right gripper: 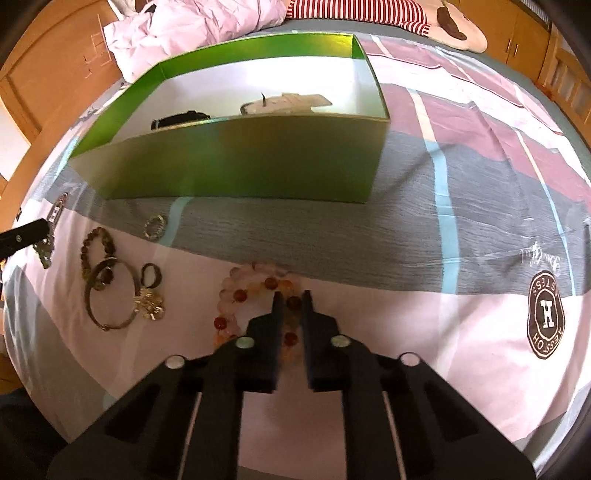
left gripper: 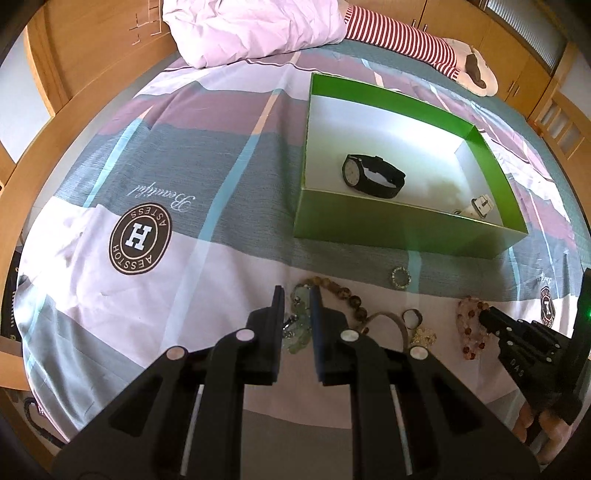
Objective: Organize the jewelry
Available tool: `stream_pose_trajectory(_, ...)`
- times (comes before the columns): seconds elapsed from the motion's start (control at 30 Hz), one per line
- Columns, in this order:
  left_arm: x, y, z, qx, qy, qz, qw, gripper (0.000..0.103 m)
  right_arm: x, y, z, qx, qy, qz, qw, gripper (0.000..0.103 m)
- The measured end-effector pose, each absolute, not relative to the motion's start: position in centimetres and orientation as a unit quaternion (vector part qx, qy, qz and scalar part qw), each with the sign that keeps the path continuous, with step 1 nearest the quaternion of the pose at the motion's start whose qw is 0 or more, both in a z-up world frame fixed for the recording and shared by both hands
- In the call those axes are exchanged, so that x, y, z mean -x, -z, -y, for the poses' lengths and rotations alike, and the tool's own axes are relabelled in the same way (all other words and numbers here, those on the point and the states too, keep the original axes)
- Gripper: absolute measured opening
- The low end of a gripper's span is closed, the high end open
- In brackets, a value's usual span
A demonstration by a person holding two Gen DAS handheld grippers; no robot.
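A green box (left gripper: 388, 225) with a white inside stands on the bed and holds a black watch (left gripper: 373, 177) and a white watch (left gripper: 480, 207). In front of it lie loose pieces. My left gripper (left gripper: 297, 297) has its fingers either side of a pale green bead piece (left gripper: 298, 325), down at the sheet, not closed tight. My right gripper (right gripper: 292, 301) has its fingers either side of a pink and red bead bracelet (right gripper: 255, 291), which also shows in the left wrist view (left gripper: 469, 325). The box also shows in the right wrist view (right gripper: 236, 162).
A brown bead bracelet (right gripper: 94, 251), a metal bangle (right gripper: 110, 295), a dark ring (right gripper: 151, 275), a gold charm (right gripper: 151, 304) and a small sparkly ring (right gripper: 154, 226) lie on the sheet. A pillow (left gripper: 255, 26) and a striped plush toy (left gripper: 410, 37) lie behind.
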State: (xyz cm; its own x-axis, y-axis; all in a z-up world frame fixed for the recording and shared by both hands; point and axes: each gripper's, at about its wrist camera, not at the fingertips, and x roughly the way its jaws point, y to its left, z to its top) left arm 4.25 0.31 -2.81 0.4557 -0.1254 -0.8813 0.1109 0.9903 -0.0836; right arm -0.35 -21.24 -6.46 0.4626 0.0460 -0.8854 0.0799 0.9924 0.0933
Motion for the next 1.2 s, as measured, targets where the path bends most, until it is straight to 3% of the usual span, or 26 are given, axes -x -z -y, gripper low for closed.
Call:
stream_pose_trajectory(0.23,-4.2,2.8,-0.3,0.003,0.069,-0.516,0.854,0.014,1.0,4.1,22.3,-0.081,0.019,-0.477,0.875,0.008)
stream_pose_trajectory(1.2,-4.1,2.8,-0.3,-0.002,0.069,-0.516,0.854,0.014,0.8,3.8,23.5,-0.104,0.036,-0.468,0.877,0.008)
